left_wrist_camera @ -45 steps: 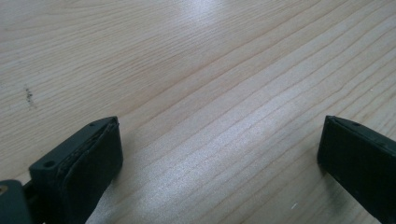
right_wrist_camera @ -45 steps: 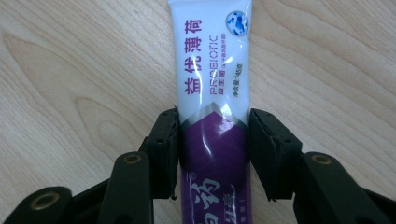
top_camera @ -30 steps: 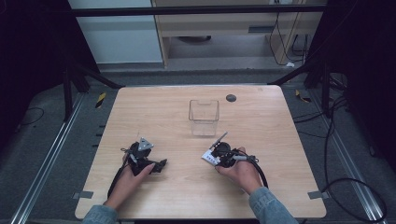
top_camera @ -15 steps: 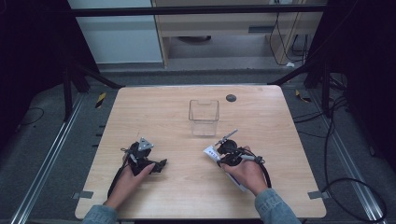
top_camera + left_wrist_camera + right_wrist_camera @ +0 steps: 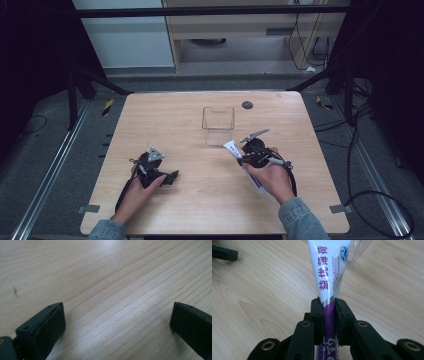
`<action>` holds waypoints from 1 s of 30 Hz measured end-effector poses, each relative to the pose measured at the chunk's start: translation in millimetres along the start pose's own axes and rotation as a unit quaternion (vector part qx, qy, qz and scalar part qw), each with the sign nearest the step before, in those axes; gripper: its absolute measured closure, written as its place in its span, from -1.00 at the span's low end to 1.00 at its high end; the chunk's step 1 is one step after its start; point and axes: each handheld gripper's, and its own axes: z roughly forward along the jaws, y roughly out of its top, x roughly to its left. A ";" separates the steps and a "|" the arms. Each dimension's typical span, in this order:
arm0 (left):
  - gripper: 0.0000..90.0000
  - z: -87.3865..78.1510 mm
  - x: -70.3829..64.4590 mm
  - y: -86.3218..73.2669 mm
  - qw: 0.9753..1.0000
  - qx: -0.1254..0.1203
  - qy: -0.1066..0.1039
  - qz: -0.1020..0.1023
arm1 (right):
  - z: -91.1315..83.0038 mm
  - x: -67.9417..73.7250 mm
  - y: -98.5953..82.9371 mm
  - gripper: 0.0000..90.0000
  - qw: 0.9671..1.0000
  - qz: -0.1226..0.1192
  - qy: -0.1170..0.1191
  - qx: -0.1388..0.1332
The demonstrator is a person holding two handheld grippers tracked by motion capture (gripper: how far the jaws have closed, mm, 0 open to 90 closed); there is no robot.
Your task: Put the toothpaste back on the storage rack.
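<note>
A white and purple tube (image 5: 327,272) with printed lettering is clamped between the jaws of my right gripper (image 5: 328,312), which is shut on it. Seen from above, the tube (image 5: 231,147) points its flat white end toward a clear plastic box (image 5: 218,125), and the right gripper (image 5: 246,159) sits just right of and nearer than that box. The box's corner (image 5: 360,250) lies just past the tube's end. My left gripper (image 5: 171,177) rests low on the table's left front, and its jaws (image 5: 117,312) stand wide open over bare wood.
A small black round thing (image 5: 247,105) lies on the wooden table (image 5: 165,115) behind the box. One black jaw of the other gripper (image 5: 224,253) shows at the far left of the right gripper view. Metal rails and cables run along the floor on both sides.
My right gripper has carried the tube to the right and a little farther away, closer to the clear box. The left gripper has stayed put.
</note>
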 end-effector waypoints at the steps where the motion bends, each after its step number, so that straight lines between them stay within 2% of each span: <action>1: -1.00 0.0 0.0 0.0 1.000 0.000 0.000 0.000 | -2.3 -1.5 0.4 0.74 1.000 0.001 -0.003 -0.008; 8: -1.00 0.0 0.0 0.0 1.000 0.000 0.000 0.000 | -7.7 -4.8 1.1 0.74 1.000 0.005 -0.009 -0.025; 11: -1.00 0.0 0.0 0.0 1.000 0.000 0.000 0.000 | -10.2 -6.6 1.8 0.74 0.999 0.010 -0.009 -0.039; 12: -1.00 0.0 0.0 0.0 1.000 0.000 0.000 0.000 | -12.5 -8.1 2.9 0.74 0.999 0.010 -0.011 -0.051; 14: -1.00 0.0 0.0 0.0 1.000 0.000 0.000 0.000 | -14.3 -8.8 3.7 0.74 0.998 0.011 -0.013 -0.056; 16: -1.00 0.0 0.0 0.0 1.000 0.000 0.000 0.000 | -18.6 -10.8 7.1 0.74 0.997 0.011 -0.017 -0.080; 21: -1.00 0.0 -0.1 0.0 1.000 0.000 0.000 0.000 | -23.0 -14.4 12.5 0.74 0.994 0.019 -0.020 -0.107; 25: -1.00 0.0 0.0 0.0 1.000 0.000 0.000 0.000 | -31.2 -16.8 23.9 0.74 0.990 0.026 -0.029 -0.138; 30: -1.00 0.0 0.0 0.0 1.000 0.000 0.000 0.000 | -41.3 -17.9 38.8 0.74 0.987 0.026 -0.034 -0.158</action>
